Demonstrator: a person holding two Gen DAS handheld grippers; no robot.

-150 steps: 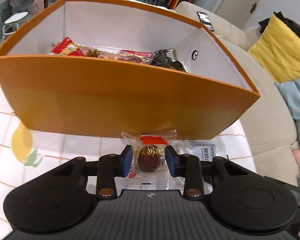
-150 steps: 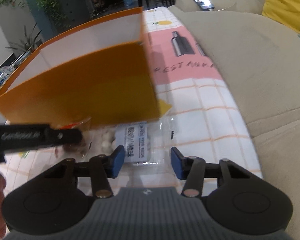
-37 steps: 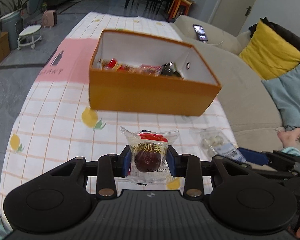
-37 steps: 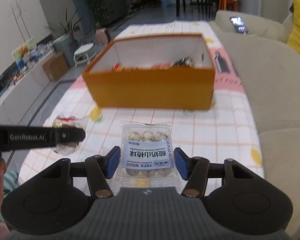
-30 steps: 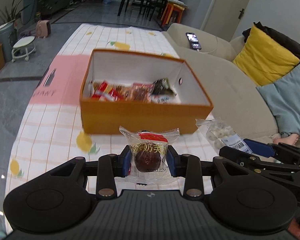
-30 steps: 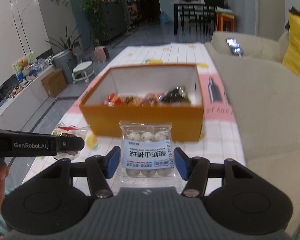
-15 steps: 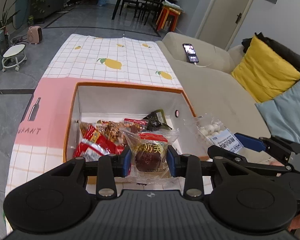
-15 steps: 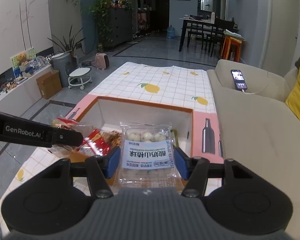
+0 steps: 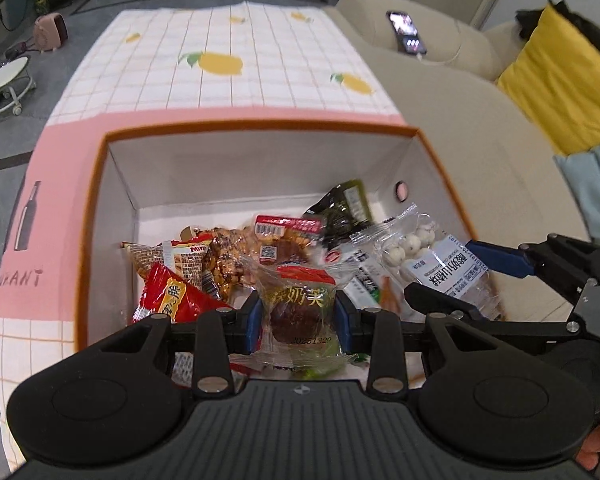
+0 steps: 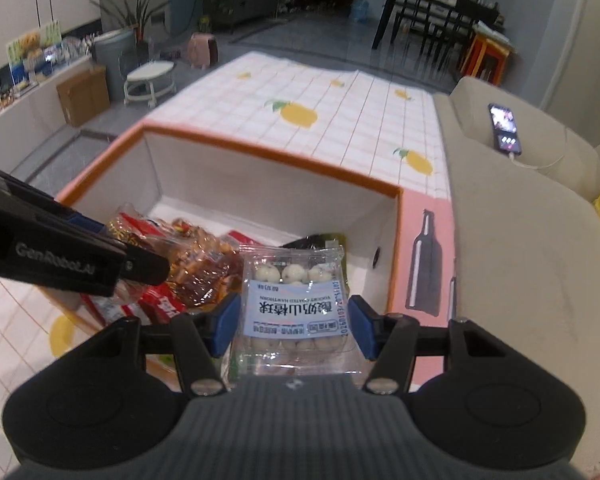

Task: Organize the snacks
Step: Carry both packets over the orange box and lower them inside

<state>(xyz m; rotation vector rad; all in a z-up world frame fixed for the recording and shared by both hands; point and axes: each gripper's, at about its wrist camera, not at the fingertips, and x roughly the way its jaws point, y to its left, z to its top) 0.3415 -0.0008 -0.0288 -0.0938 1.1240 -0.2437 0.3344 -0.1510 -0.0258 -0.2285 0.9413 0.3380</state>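
Left tongs (image 9: 298, 322) clamped on a clear packet with a dark round sweet (image 9: 298, 316), blue pads pressing both sides. Right tongs (image 10: 294, 330) clamped on a clear pack of white balls (image 10: 296, 304), label facing camera. Both packets hang above the open orange box (image 9: 260, 130), over its near half. Box sits on a lemon-print checked cloth (image 9: 220, 60) beside a beige sofa (image 9: 480, 128). Inside: red, brown and dark green wrappers (image 9: 236, 256) heaped along the near side; far floor bare.
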